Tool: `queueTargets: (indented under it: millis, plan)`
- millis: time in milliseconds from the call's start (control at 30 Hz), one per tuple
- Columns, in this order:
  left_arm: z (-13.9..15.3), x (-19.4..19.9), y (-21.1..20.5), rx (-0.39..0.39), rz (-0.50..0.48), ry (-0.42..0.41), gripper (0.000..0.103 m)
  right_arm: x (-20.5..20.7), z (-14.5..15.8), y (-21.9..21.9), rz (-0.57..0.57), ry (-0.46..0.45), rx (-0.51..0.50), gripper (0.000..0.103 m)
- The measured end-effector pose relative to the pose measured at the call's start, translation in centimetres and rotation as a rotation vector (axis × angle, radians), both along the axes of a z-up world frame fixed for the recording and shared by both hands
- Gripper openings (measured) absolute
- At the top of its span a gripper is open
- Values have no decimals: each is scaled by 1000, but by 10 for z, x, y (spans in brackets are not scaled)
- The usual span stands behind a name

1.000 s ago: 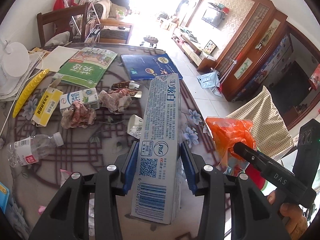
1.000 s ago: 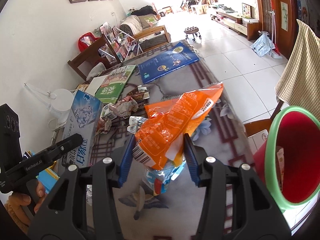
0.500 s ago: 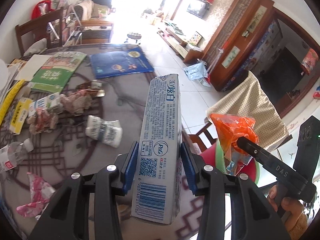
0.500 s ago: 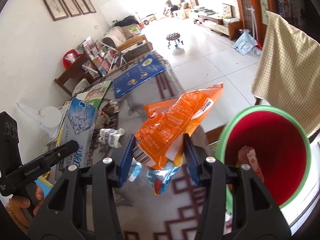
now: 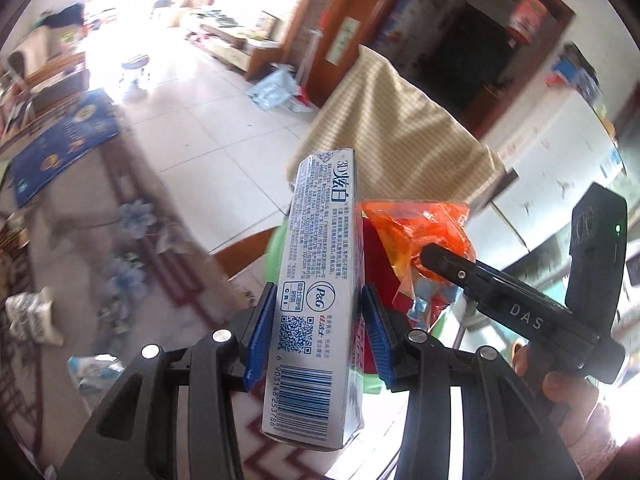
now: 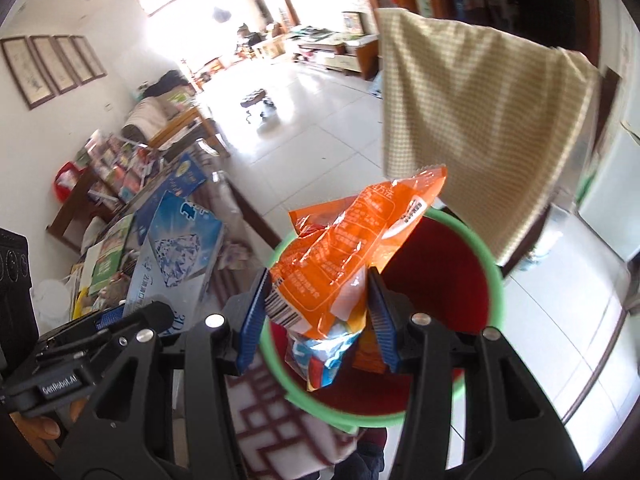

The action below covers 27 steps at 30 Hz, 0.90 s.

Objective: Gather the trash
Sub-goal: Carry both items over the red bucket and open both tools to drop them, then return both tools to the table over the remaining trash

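My left gripper (image 5: 318, 334) is shut on a long white-and-blue toothpaste box (image 5: 316, 280), held lengthwise between the blue pads. My right gripper (image 6: 318, 320) is shut on a crumpled orange snack bag (image 6: 344, 256) with a smaller blue wrapper (image 6: 320, 356) hanging under it. The orange bag hangs directly over the mouth of a red bin with a green rim (image 6: 494, 280). In the left wrist view the bin (image 5: 374, 248) shows only partly behind the box, with the orange bag (image 5: 416, 232) and the right gripper beside it. The toothpaste box (image 6: 176, 256) sits left of the bin in the right wrist view.
A chair with a checked cloth (image 6: 472, 120) stands just behind the bin. The patterned table (image 5: 132, 248) lies to the left with crumpled wrappers (image 5: 32, 316), a blue book (image 5: 60, 144) and other litter. Tiled floor (image 6: 312, 128) stretches beyond.
Both grippers swung from over the table toward the bin, each keeping its grip. The orange bag now hangs over the bin's mouth; the toothpaste box has come to the bin's edge.
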<state>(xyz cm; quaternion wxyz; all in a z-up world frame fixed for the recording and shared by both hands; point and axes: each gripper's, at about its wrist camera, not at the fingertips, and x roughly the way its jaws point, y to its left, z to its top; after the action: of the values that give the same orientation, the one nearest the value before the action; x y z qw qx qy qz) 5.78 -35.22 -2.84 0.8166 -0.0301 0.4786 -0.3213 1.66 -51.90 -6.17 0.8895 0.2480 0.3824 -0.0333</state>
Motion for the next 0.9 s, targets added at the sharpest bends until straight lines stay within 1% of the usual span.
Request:
queueTargets:
  millis: [67, 100, 133, 167, 200, 233, 300, 467, 600, 667, 700, 800, 900]
  plan:
    - [-2, 0, -18, 9, -40, -6, 42, -7, -3, -13, -32, 8, 0, 48]
    - [-4, 1, -27, 15, -61, -5, 44, -8, -5, -18, -37, 13, 0, 51]
    - [-5, 2, -35, 25, -74, -5, 44, -8, -6, -20, -38, 20, 0, 54]
    - [-5, 3, -40, 34, -76, -9, 57, -10, -7, -24, -50, 31, -7, 64]
    - [-5, 3, -41, 37, -67, -21, 75, -12, -8, -27, -66, 33, -13, 69]
    - [-3, 2, -40, 28, -51, -37, 78, -15, -8, -28, -75, 30, -13, 69]
    - [2, -1, -35, 9, -27, -52, 79, -19, -10, -32, -87, 29, -10, 69]
    - [0, -1, -6, 19, 71, -45, 80, -17, -12, -31, -77, 20, 8, 69]
    - [-6, 0, 39, 9, 205, -4, 81, -3, -8, -19, -38, 5, 13, 69]
    - [-7, -1, 57, 15, 254, -1, 81, 5, -5, -9, -6, -4, 11, 70]
    - [-7, -1, 69, 22, 285, -3, 81, 9, -4, -5, 9, -7, 8, 72]
    - [-9, -5, 103, 43, 370, -8, 81, 19, -1, 13, 52, -13, 5, 73]
    - [-13, -11, 137, 47, 459, 6, 81, 28, 0, 32, 103, -9, 0, 73]
